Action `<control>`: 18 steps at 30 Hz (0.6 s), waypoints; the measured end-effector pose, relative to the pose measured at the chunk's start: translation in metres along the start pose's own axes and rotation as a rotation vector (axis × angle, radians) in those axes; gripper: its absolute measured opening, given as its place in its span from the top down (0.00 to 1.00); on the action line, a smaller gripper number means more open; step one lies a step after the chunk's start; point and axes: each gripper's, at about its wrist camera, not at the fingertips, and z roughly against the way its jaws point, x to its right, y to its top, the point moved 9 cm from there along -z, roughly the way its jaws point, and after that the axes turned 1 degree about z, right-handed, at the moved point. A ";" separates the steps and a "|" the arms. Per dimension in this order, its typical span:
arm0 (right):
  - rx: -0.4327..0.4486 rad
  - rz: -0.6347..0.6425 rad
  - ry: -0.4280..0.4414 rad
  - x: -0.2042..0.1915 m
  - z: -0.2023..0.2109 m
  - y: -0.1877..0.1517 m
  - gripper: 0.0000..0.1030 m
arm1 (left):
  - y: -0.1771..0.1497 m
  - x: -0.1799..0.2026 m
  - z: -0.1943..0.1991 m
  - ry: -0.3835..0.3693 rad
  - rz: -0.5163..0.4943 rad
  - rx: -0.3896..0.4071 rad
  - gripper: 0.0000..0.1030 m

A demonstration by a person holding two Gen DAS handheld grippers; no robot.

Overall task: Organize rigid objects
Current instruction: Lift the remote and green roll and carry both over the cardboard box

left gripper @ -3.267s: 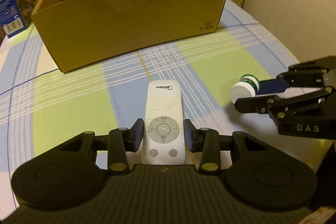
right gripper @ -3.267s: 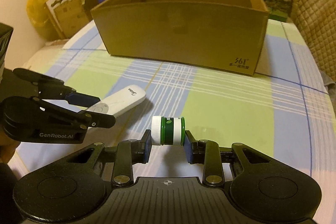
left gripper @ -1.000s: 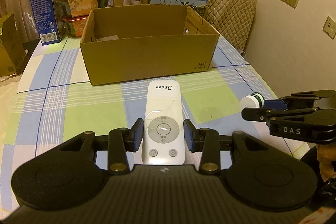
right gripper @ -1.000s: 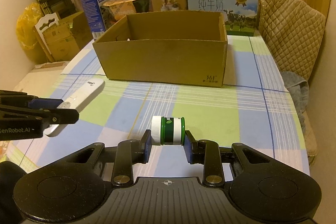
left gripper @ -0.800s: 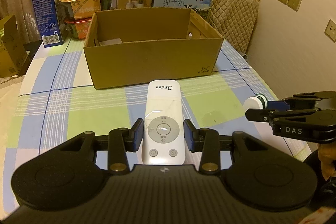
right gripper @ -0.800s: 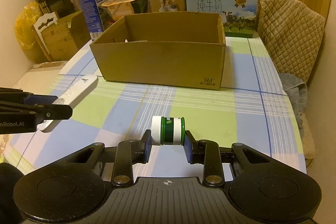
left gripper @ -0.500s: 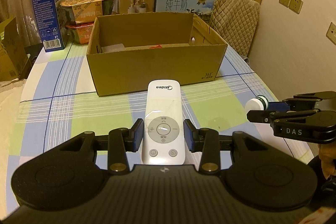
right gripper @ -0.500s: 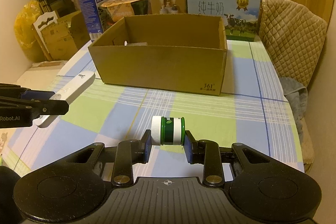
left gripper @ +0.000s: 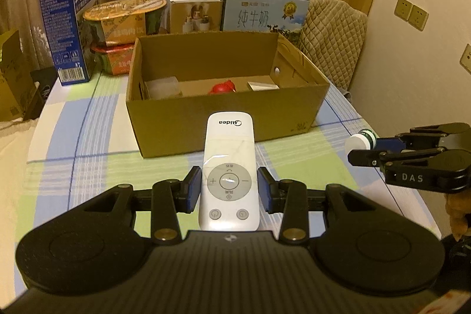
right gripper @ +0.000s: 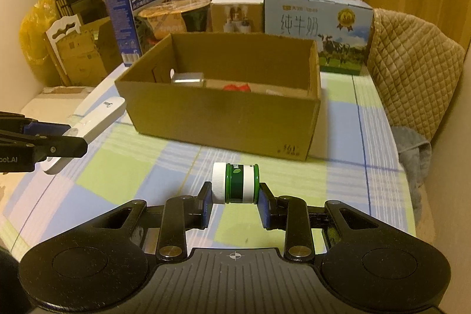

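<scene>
My left gripper (left gripper: 229,190) is shut on a white Midea remote control (left gripper: 229,167) and holds it in the air in front of the open cardboard box (left gripper: 226,119). My right gripper (right gripper: 235,203) is shut on a small green jar with a white cap (right gripper: 235,183), lying sideways between the pads, also above the table short of the box (right gripper: 223,114). Each gripper shows in the other's view: the right one with the jar (left gripper: 360,141), the left one with the remote (right gripper: 88,119). The box holds a red object (left gripper: 222,87) and a few pale items.
The table has a blue, green and white checked cloth (right gripper: 338,181). Behind the box stand milk cartons (left gripper: 262,11), a blue carton (left gripper: 69,25), stacked noodle bowls (left gripper: 123,19) and a small white box (left gripper: 192,11). A quilted chair (right gripper: 412,72) is at the right. Wall at right.
Both grippers have risen with their objects and now look down more into the box, so its contents show. Neither grip has changed.
</scene>
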 end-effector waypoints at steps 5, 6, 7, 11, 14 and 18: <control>0.012 0.016 0.010 0.000 -0.008 0.022 0.72 | 0.018 -0.007 -0.006 0.007 -0.012 0.003 0.66; 0.014 0.019 0.012 -0.001 -0.010 0.026 0.72 | 0.022 -0.008 -0.007 0.009 -0.017 0.003 0.66; 0.016 0.021 0.013 -0.001 -0.012 0.030 0.72 | 0.027 -0.009 -0.009 0.009 -0.023 0.003 0.66; 0.023 0.030 0.021 -0.001 -0.019 0.046 0.72 | 0.045 -0.014 -0.015 0.007 -0.034 0.007 0.66; 0.027 0.039 0.022 0.001 -0.025 0.057 0.72 | 0.059 -0.020 -0.023 0.011 -0.043 0.006 0.66; 0.032 0.042 0.020 0.006 -0.032 0.071 0.72 | 0.073 -0.024 -0.035 0.003 -0.053 -0.002 0.66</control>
